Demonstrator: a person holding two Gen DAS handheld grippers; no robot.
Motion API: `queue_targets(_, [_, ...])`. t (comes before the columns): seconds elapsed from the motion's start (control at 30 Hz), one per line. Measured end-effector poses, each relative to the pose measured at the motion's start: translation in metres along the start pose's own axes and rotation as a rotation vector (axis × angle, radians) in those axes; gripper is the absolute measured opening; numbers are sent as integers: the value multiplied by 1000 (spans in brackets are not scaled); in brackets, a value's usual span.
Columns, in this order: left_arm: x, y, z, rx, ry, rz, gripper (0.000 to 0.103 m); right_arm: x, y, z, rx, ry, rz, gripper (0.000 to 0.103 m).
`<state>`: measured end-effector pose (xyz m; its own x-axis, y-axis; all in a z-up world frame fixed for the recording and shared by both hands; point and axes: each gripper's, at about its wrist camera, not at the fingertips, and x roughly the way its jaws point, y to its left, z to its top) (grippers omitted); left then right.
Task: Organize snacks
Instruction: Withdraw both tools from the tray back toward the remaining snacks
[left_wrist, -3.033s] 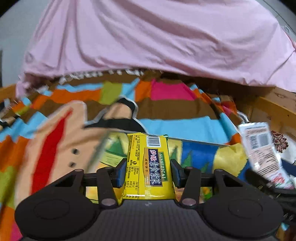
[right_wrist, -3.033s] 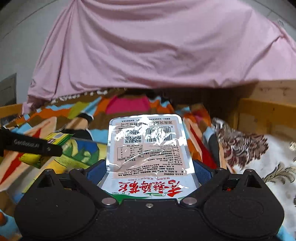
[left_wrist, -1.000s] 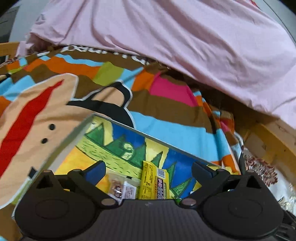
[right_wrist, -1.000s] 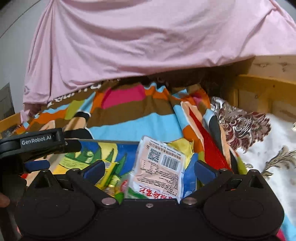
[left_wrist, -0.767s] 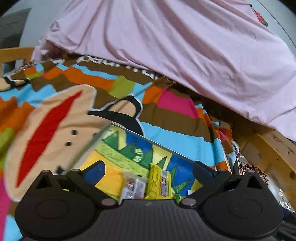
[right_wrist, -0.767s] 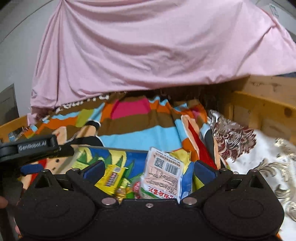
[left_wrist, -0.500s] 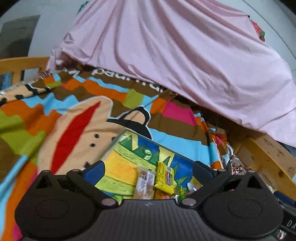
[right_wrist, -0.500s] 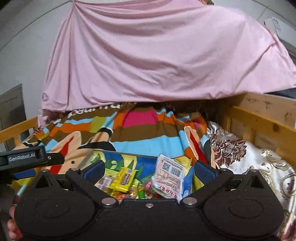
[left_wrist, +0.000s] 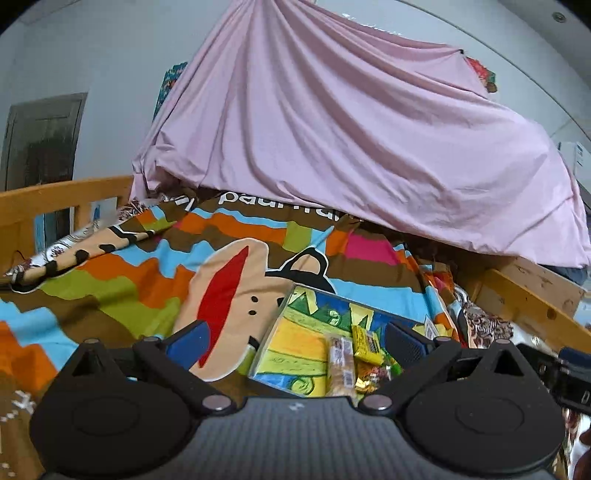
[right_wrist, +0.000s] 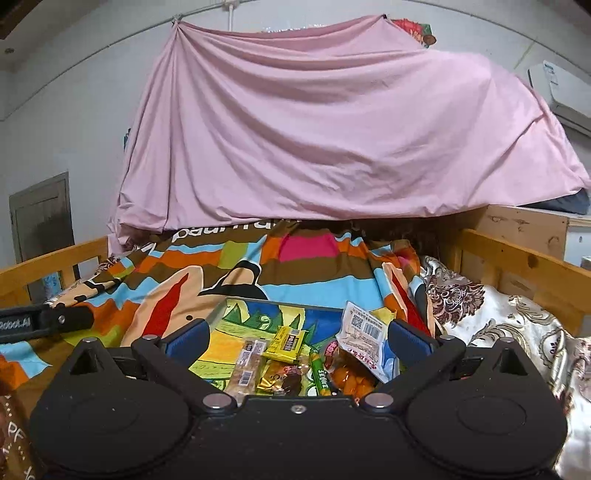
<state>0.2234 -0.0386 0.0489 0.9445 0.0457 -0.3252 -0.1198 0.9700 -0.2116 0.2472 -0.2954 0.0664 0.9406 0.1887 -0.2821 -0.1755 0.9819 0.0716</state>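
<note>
Snacks sit in a heap inside a tray w/ a bright cartoon-landscape print, lying on the striped blanket just ahead of us. Nearest us, both grippers are spread wide & hold nothing: right gripper frames the heap btwn its blue-padded fingers; left gripper is likewise wide apart, w/ the tray's left edge btwn its fingers.

In the right wrist view, near edge of the pile: a tan bar in clear wrap, a brown-and-gold candy, a green stick pack, an orange-filled bag. A bit farther, a yellow packet lies tilted on the tray, and a white pouch w/ barcode leans at the right side, over the orange bag. Left wrist view shows the same tan bar & yellow packet side by side, touching.

Far left in the right view, the left tool's black arm w/ white lettering juts in, well apart from the tray.

Beyond the tray the blanket runs up to a big pink sheet draped over the far end. Wooden bed rails flank both sides; a floral cover lies at right. A grey door is on the far left wall, an AC unit top right.
</note>
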Motion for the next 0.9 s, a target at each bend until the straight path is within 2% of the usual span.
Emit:
queue_targets(0.33, [-36,22,-29,77,19,-4,103,-41,21,-32,-32,4,-25,102])
queue_targets(0.43, [-44,29,-38,71,36,-2,103,-47,27,-41,-46,19,-24,102])
queue_targets(0.67, [-47,41,-58,119,59,2,103,-56,41,-72,-70,111,-5,102])
queue_targets(0.9, [-43,52,-79,171,134,-3,103,-49,57,-99,-120,195,12,102])
